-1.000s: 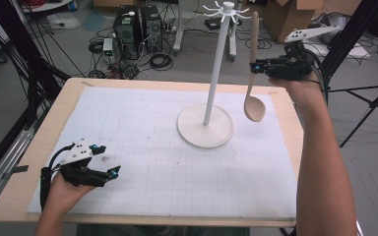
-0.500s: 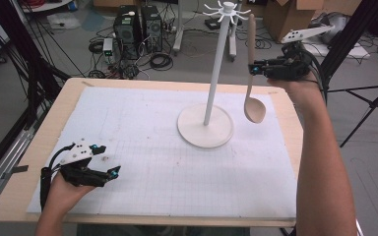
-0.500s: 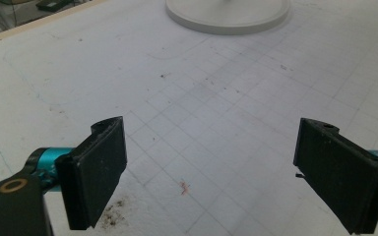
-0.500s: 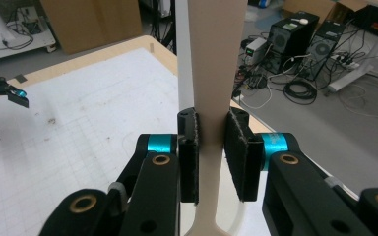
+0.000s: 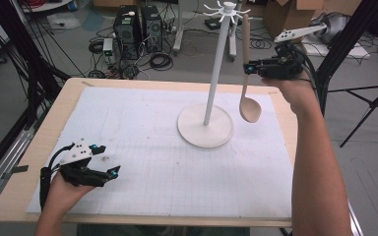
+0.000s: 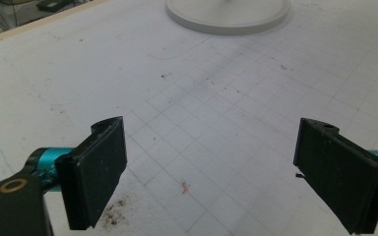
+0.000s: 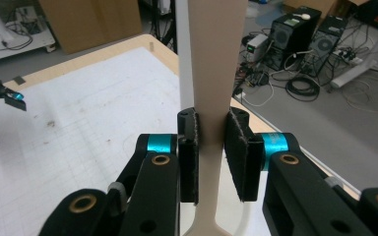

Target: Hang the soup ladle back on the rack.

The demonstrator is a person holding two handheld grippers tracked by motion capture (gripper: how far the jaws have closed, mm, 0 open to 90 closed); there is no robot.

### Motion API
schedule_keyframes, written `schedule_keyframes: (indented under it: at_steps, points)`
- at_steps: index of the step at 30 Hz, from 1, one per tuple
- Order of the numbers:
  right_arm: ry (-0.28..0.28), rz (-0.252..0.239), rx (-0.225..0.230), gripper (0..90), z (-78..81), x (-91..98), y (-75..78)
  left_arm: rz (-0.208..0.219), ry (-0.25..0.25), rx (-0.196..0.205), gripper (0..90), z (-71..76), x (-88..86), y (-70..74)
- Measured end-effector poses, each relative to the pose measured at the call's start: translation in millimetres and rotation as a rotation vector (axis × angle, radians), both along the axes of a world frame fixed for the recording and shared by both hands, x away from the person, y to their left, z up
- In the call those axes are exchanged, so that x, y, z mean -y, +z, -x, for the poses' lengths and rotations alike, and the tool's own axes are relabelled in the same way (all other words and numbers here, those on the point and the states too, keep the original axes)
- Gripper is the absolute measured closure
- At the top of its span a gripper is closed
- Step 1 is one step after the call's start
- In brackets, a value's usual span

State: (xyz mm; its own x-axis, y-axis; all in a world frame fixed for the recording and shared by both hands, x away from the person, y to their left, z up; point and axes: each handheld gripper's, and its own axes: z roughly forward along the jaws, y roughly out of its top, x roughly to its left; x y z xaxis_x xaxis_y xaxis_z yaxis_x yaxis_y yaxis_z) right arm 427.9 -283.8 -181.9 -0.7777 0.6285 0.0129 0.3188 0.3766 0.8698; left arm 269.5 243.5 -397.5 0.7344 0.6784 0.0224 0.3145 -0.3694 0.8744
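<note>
Beside the white stand (image 5: 211,93), the right claw (image 5: 249,68) clamps the wooden spoon (image 5: 246,78) mid-handle, bowl seemingly hanging below.

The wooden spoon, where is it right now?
In the high view the wooden spoon hangs upright in the air at the right, gripped by its handle in the right hand-held gripper, just right of the white stand's pole.

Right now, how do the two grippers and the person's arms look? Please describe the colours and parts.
Both are black two-jaw tools. The left gripper has flat black pads, turquoise sleeves behind them, brass-coloured rivets, a pale three-cornered plate with dark dots on top and a black cable looping back. The right gripper has the same turquoise sleeves, brass rivets and a pale plate. Both forearms are bare, with no sleeves.
</note>
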Motion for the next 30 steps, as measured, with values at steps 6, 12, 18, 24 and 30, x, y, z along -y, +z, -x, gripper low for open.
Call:
schedule_keyframes:
  at_steps: [6,12,18,24,30]
  points:
    - [-0.001,-0.006,-0.009,74.5,-0.2,0.2,-1.7,0.001,0.000,0.000,13.2,0.1,-0.2,0.2]
    - [-0.035,-0.031,0.005,53.0,2.8,4.2,-2.8,0.003,-0.004,0.000,13.2,0.2,1.2,0.2]
    - [-0.032,-0.061,0.025,46.6,13.7,17.9,-6.6,0.008,-0.005,-0.001,13.2,-0.4,1.5,0.5]
    - [-0.018,-0.085,0.049,41.2,30.3,30.7,-8.9,0.006,-0.005,0.002,13.2,-1.3,2.1,2.0]
    - [-0.006,-0.099,0.076,36.5,43.7,37.3,-13.8,-0.014,-0.002,0.003,13.1,-5.3,4.2,4.8]
